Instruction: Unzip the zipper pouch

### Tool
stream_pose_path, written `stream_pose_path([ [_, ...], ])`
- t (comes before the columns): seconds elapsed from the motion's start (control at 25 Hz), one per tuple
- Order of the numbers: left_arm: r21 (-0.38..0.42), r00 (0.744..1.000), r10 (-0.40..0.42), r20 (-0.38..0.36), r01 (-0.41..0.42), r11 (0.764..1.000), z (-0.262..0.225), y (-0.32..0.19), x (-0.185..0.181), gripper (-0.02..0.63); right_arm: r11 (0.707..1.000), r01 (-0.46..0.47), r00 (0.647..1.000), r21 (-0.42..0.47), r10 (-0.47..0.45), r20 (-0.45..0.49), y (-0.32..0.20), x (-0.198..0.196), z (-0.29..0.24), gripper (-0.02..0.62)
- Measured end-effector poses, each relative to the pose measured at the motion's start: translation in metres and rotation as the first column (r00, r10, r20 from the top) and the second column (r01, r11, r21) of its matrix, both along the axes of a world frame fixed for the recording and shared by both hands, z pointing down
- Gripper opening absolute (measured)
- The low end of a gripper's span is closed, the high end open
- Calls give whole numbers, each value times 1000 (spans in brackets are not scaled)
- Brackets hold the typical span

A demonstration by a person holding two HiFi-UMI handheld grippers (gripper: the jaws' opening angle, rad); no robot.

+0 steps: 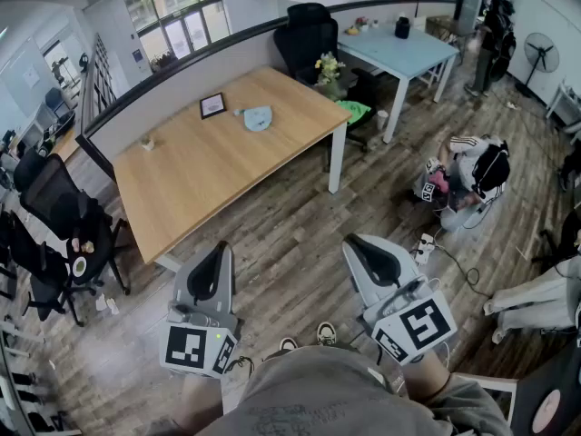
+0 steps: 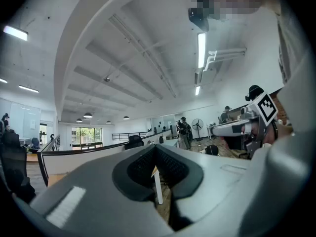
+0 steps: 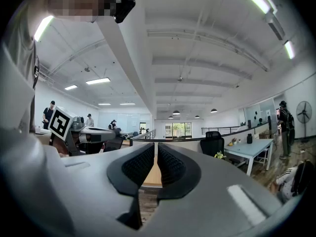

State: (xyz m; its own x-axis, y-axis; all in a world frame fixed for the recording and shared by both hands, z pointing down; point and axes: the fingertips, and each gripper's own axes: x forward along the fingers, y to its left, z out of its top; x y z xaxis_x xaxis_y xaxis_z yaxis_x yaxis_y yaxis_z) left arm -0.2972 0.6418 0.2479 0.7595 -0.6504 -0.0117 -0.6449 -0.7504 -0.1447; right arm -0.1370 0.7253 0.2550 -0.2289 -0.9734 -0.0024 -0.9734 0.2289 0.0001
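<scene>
The zipper pouch [image 1: 257,116], pale blue, lies flat near the far edge of a long wooden table [image 1: 209,175]. I stand a few steps back from the table on the wood floor. Both grippers are held level in front of my body, well short of the table. The left gripper [image 1: 218,248] [image 2: 155,154] is shut, its dark pads together with nothing between them. The right gripper [image 1: 356,242] [image 3: 157,154] is also shut and empty. Each gripper shows at the side of the other's view. The pouch is too small in both gripper views to make out.
A small framed picture [image 1: 212,105] stands next to the pouch. Black office chairs [image 1: 54,207] crowd the table's left end, and another chair [image 1: 304,34] stands behind it. A light blue table [image 1: 399,53], flowers [image 1: 329,66], a floor fan [image 1: 542,54] and bags [image 1: 467,171] lie to the right.
</scene>
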Motion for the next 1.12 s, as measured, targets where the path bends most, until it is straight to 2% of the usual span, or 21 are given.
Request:
stream_pose_path([
  [0.2, 26, 999, 3, 44, -5, 1000, 5, -2, 17, -2, 1000, -7, 1000, -9, 7, 5, -6, 13, 5, 32],
  [0.8, 2, 1000, -17, 4, 17, 1000, 18, -16, 68, -2, 999, 38, 999, -17, -38, -12, -27, 64, 22, 32],
  [0.96, -23, 999, -41, -3, 41, 999, 21, -20, 80, 1, 999, 35, 999, 22, -36, 37, -32, 81, 18, 47],
  [1.0, -28, 998, -61, -15, 61, 998, 21, -24, 80, 48, 999, 33, 998, 33, -35, 56, -35, 86, 17, 114],
  [1.04, -31, 996, -88, -30, 87, 996, 19, -29, 79, 134, 999, 31, 997, 38, -33, 68, -38, 90, 16, 192],
  [1.08, -32, 992, -114, -44, 113, 993, 18, -35, 77, 213, 999, 29, 997, 37, -31, 72, -42, 94, 17, 212],
  [1.12, -31, 990, -134, -52, 133, 991, 18, -40, 76, 216, 999, 26, 997, 34, -29, 70, -46, 97, 18, 212],
])
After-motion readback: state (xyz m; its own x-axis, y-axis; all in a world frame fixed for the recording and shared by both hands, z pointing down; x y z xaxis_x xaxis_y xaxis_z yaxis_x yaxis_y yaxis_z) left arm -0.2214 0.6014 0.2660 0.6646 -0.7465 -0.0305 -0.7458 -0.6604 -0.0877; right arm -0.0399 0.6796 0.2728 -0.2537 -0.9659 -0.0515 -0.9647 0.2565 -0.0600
